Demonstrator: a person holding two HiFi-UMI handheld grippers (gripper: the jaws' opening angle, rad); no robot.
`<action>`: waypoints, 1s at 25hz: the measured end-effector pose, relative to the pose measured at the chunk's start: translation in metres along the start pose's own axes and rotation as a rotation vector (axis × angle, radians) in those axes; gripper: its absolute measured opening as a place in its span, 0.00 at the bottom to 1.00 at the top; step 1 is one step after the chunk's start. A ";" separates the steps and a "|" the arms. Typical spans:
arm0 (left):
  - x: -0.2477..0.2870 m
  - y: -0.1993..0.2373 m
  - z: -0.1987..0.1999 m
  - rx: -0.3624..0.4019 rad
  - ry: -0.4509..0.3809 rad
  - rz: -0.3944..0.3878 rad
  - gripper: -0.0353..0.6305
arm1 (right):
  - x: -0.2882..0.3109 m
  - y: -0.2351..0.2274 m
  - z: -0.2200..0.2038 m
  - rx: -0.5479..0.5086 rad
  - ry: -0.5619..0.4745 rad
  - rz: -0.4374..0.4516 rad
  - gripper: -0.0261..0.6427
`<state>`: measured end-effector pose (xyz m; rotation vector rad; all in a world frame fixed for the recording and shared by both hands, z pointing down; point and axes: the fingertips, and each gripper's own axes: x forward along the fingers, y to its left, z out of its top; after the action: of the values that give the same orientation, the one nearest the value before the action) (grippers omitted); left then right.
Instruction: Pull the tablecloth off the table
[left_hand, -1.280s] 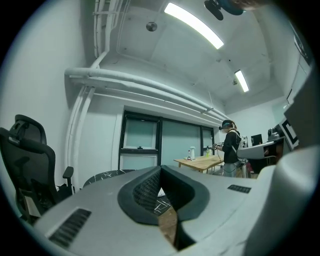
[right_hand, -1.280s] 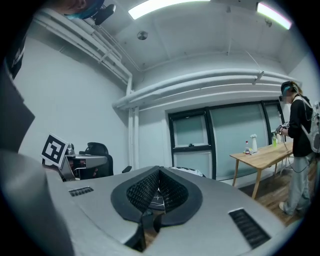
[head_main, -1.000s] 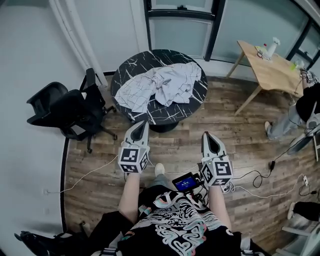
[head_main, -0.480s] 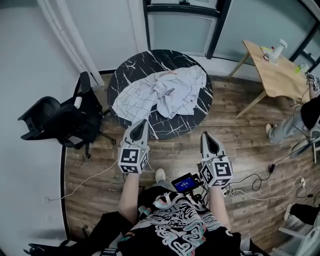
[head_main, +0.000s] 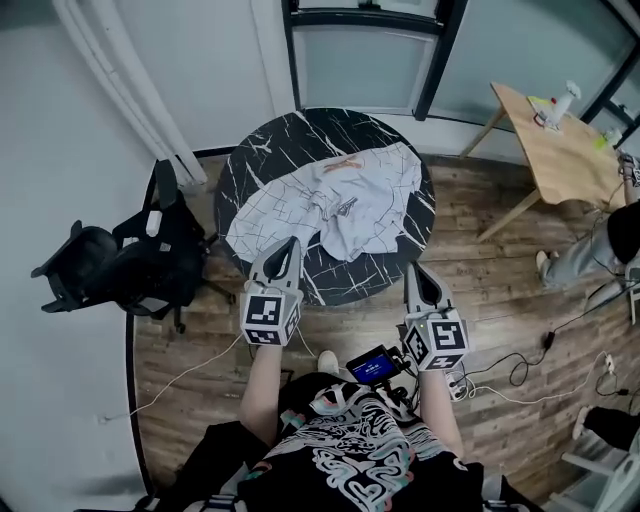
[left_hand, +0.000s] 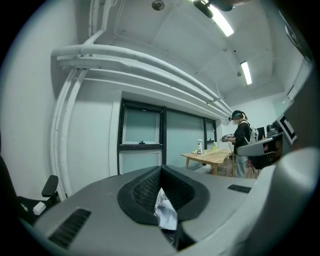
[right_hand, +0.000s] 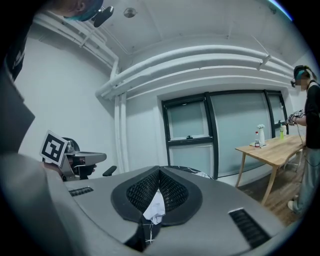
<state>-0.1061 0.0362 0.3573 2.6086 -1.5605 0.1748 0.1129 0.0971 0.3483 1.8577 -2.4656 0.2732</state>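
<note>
A white tablecloth (head_main: 345, 195) lies crumpled on a round worktop (head_main: 290, 140) of black stone with white veins. It covers the middle and the right part of the top, and bare stone shows round it.

The person stands at the near edge of the worktop with a tool in each hand. The left tool (head_main: 287, 246) points at the near left edge of the cloth, its tip over the rim of the worktop. The right tool (head_main: 414, 268) has its tip at the near right rim, just short of the cloth. Whether either tip touches cloth or stone cannot be told from above.

Both forearms reach straight forward, side by side and roughly parallel, and the tools are held close to level.

Both tools have their jaws closed, tips meeting, with nothing pinched between them. Each gripper view shows this plainly, and a scrap of the white cloth shows through the gap behind the closed tips.

The head view alone shows a black office chair (head_main: 120, 265) to the left of the worktop and the wood plank floor (head_main: 200, 350). The right gripper view shows a wooden worktop (right_hand: 272, 150) with a white spray bottle (right_hand: 260, 134) on it by the windows. The left gripper view shows another person (left_hand: 242, 142) standing beside it.
</note>
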 end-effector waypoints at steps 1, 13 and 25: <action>0.005 0.004 0.001 -0.001 0.000 -0.002 0.09 | 0.006 0.000 0.002 -0.003 -0.002 -0.004 0.08; 0.032 0.023 -0.005 0.016 0.012 -0.035 0.09 | 0.024 -0.009 0.002 -0.011 0.003 -0.075 0.08; 0.050 0.038 0.011 0.070 -0.022 -0.004 0.09 | 0.057 -0.012 0.020 -0.035 -0.026 -0.057 0.08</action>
<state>-0.1153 -0.0271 0.3548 2.6755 -1.5836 0.2042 0.1095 0.0361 0.3384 1.9257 -2.4129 0.2028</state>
